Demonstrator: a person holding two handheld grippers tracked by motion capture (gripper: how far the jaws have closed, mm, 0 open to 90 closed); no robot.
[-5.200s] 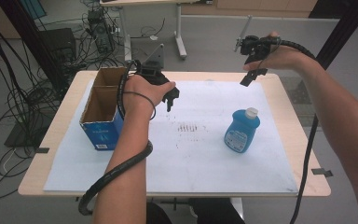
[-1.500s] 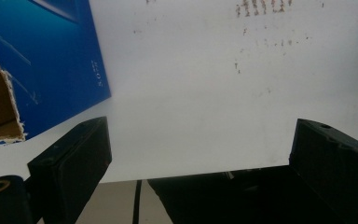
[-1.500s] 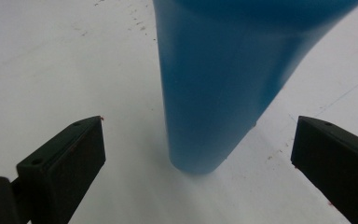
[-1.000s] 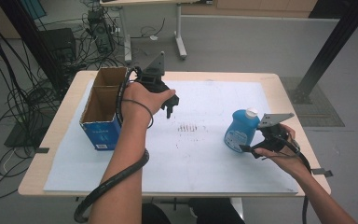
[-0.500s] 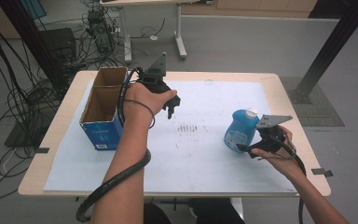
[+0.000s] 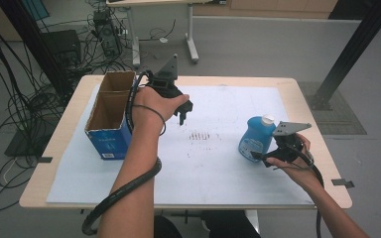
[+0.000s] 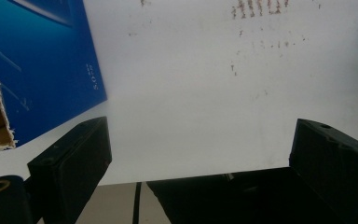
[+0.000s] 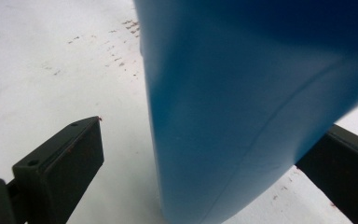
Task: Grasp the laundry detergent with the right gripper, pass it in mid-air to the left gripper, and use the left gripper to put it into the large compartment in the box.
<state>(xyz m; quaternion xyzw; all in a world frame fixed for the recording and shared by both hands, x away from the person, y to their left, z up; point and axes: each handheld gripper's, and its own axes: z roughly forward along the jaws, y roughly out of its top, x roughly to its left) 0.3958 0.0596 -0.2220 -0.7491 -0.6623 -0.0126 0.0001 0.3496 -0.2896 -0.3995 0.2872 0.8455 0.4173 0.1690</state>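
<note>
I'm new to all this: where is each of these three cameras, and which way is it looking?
High view: above the person's side, facing forward and down on the table; both forearms, left hand-held gripper and right hand-held gripper show.
Left gripper view: rides that gripper, looking down past its open jaws at white mat and cardboard box.
Right gripper view: looks between its jaws at the blue bottle.
Shared: box and bottle also appear from above.

Grey floor (image 6: 258, 47); cable tangle (image 6: 17, 106) far left; second desk's white legs (image 6: 191, 34) far; black post (image 6: 354, 49) right.
</note>
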